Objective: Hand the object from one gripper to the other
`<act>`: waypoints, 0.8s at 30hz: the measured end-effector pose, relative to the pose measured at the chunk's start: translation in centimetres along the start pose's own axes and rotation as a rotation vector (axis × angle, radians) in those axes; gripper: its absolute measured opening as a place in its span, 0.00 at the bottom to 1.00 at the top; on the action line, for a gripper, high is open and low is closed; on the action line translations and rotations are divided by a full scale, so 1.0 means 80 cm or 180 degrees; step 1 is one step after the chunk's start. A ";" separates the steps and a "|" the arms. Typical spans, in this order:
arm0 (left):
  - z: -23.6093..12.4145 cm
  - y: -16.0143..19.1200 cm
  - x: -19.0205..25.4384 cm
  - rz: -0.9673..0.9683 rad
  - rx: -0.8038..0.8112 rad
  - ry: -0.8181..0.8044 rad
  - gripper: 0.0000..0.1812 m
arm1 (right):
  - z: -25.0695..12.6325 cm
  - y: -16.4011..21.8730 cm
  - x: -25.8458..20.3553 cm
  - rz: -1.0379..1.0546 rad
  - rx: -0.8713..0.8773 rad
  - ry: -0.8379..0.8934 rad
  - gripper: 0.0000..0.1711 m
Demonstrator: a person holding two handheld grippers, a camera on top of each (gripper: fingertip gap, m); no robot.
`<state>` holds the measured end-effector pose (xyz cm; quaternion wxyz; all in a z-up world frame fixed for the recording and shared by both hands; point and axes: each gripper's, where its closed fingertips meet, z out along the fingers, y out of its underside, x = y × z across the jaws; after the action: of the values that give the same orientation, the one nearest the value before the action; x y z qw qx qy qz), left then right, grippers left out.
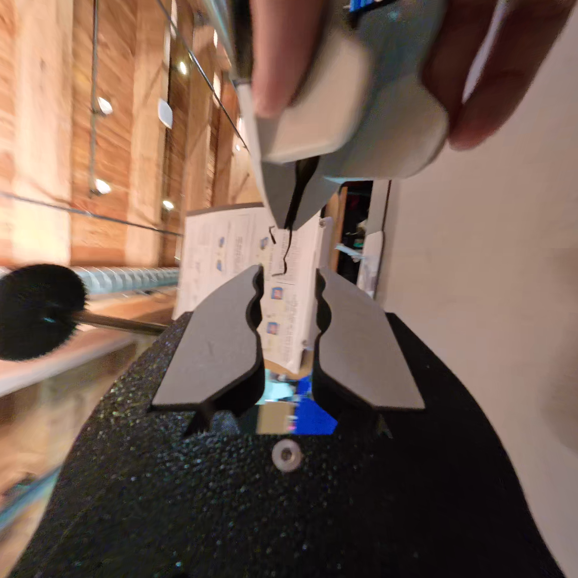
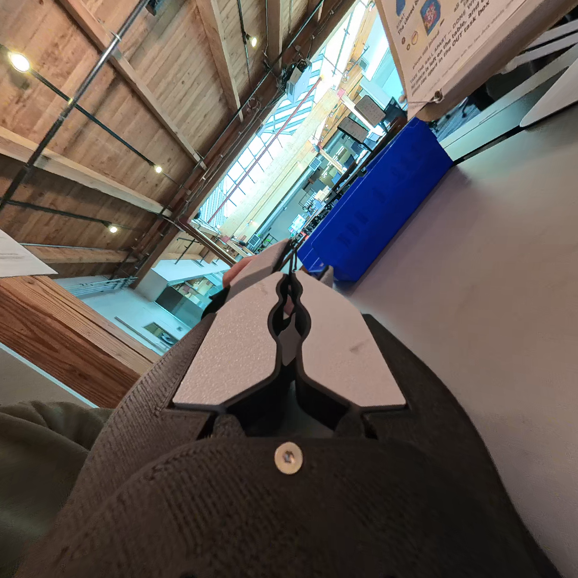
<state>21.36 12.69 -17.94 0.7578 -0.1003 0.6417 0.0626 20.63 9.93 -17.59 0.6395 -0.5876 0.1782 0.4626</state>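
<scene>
left claw (image 1: 289,281) gapes empty; right claw (image 1: 286,223) pinches black cord (image 1: 283,253).

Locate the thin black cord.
Left wrist view, centre: the thin, crinkled black cord dangles from the shut right hand-held gripper above, its lower end level with tips of the open left hand-held gripper.

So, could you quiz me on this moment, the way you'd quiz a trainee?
1. True or false: the left gripper has its jaws open.
2. What holds the cord? A) right gripper B) left gripper C) neither
3. Fill in: the bin in the right wrist view is ___ in colour.
Key: 1 true; 2 A; 3 blue.
</scene>
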 end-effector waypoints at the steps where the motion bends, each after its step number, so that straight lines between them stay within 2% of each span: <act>1: 0.000 0.002 0.000 -0.0377 0.0012 0.0064 0.20 | -0.001 -0.002 0.000 -0.0081 0.0010 0.0029 0.00; 3: -0.002 0.000 0.004 -0.1316 0.0154 0.0317 0.23 | -0.004 -0.010 -0.003 -0.0309 0.0075 0.0034 0.00; 6: -0.008 -0.020 0.008 -0.2953 0.0607 0.0971 0.29 | -0.010 -0.023 -0.014 -0.0730 0.0170 -0.0011 0.01; 9: -0.020 -0.045 -0.010 -0.4853 0.1287 0.1753 0.26 | -0.011 -0.024 -0.025 -0.1065 0.0148 -0.0080 0.01; 12: -0.023 -0.042 -0.025 -0.6047 0.1683 0.2224 0.20 | -0.006 -0.016 -0.034 -0.1256 0.0086 -0.0184 0.00; 16: -0.028 -0.036 -0.033 -0.6539 0.1940 0.2401 0.07 | 0.000 -0.004 -0.038 -0.1407 -0.0033 -0.0192 0.01; 21: -0.032 -0.047 -0.027 -0.6317 0.1926 0.2544 0.01 | 0.001 0.000 -0.033 -0.1677 -0.0117 -0.0049 0.01; 24: -0.032 -0.047 -0.024 -0.6218 0.1878 0.2506 0.01 | 0.000 0.000 -0.029 -0.1687 -0.0148 -0.0005 0.01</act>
<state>19.41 8.55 -16.15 0.2165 -0.3936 0.4724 -0.7583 19.42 9.04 -15.79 0.7248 -0.6279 0.0070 0.2834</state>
